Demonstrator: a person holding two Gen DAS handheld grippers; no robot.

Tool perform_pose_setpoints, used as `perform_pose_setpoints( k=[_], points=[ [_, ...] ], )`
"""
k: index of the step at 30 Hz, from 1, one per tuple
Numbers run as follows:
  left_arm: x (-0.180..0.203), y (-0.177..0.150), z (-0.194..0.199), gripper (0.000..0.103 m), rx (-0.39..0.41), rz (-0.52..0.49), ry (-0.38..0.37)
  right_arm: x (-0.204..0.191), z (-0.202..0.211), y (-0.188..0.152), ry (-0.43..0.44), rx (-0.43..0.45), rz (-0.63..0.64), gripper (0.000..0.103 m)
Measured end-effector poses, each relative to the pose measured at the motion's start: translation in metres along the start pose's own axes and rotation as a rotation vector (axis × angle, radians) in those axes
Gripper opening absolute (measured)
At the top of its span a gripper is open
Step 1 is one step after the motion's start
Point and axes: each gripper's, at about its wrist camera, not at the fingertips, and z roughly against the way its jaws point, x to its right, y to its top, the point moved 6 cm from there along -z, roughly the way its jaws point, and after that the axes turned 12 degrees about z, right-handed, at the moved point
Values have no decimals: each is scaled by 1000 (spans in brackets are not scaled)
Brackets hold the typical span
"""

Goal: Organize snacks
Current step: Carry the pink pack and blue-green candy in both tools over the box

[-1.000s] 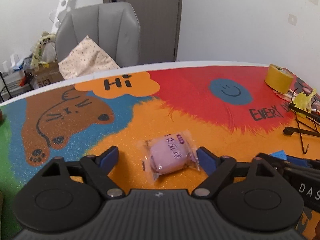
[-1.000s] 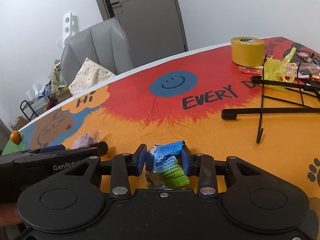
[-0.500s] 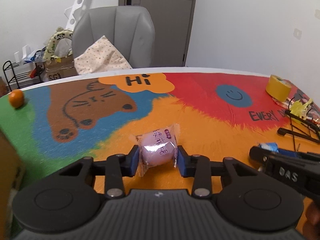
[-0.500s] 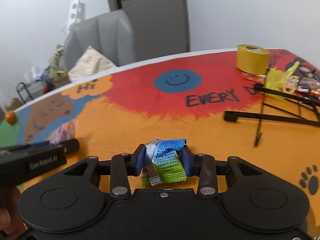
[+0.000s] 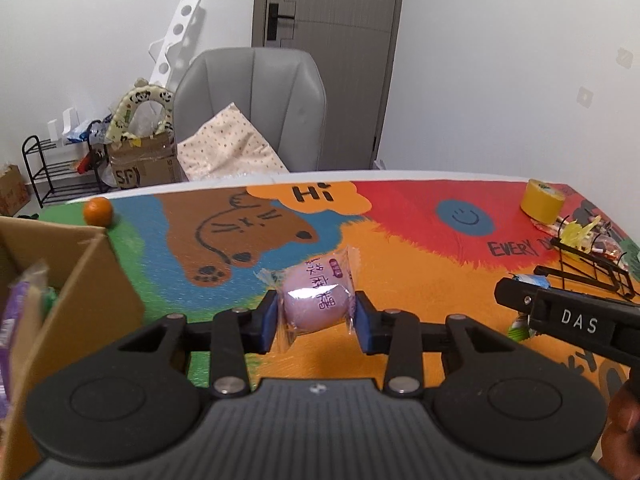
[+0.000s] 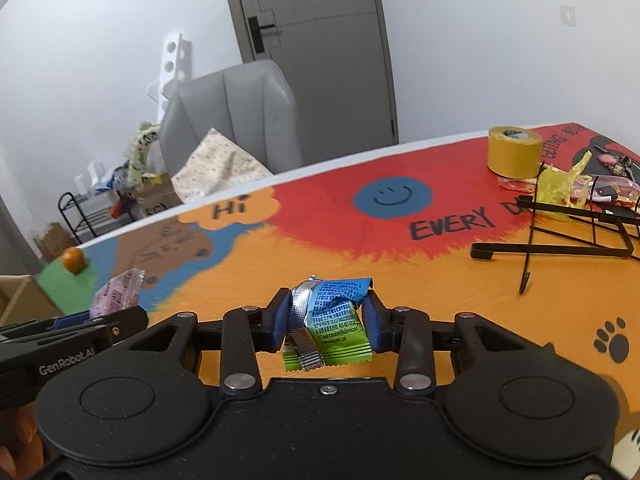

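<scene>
Room was an ordinary white-walled one: grey door (image 5: 326, 64), grey chair (image 5: 256, 108) with a spotted cushion behind the table, clutter and a black rack at far left. Table (image 5: 400, 248) carried a bright printed cover, cat drawing, "Hi" bubble, smiley; it looked flat and slightly grainy, likely decent friction for anything set down. Cardboard box (image 5: 80, 280) stood at the table's left edge, open-topped, wrappers already inside; probably the destination. Black wire stand (image 6: 560, 236) and yellow tape roll (image 6: 514, 152) sat well off to the right, small orange (image 5: 98, 211) near the far left edge.

Left gripper (image 5: 316, 318) was clamped on the pink snack pack (image 5: 316, 300), pads pressing both sides of the round body, pack lifted off the table, near the box. It looked light, soft and squashy in slick clear film; best held across the body, not the crimped ends, and gently.

Right gripper (image 6: 326, 322) was clamped on the blue-green snack packet (image 6: 332, 320), crumpled between the pads, above the orange zone. Judged very light, thin foil, crinkly, slippery; mid-packet pinch seemed fine, though the loose end could slide.
</scene>
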Motion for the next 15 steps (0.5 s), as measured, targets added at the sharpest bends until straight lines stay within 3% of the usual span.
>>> perform_pose_setpoints(
  k=[15],
  points=[
    [-47, 20, 76, 38, 101, 48, -33, -57, 46, 6, 59, 73, 1, 36]
  ],
)
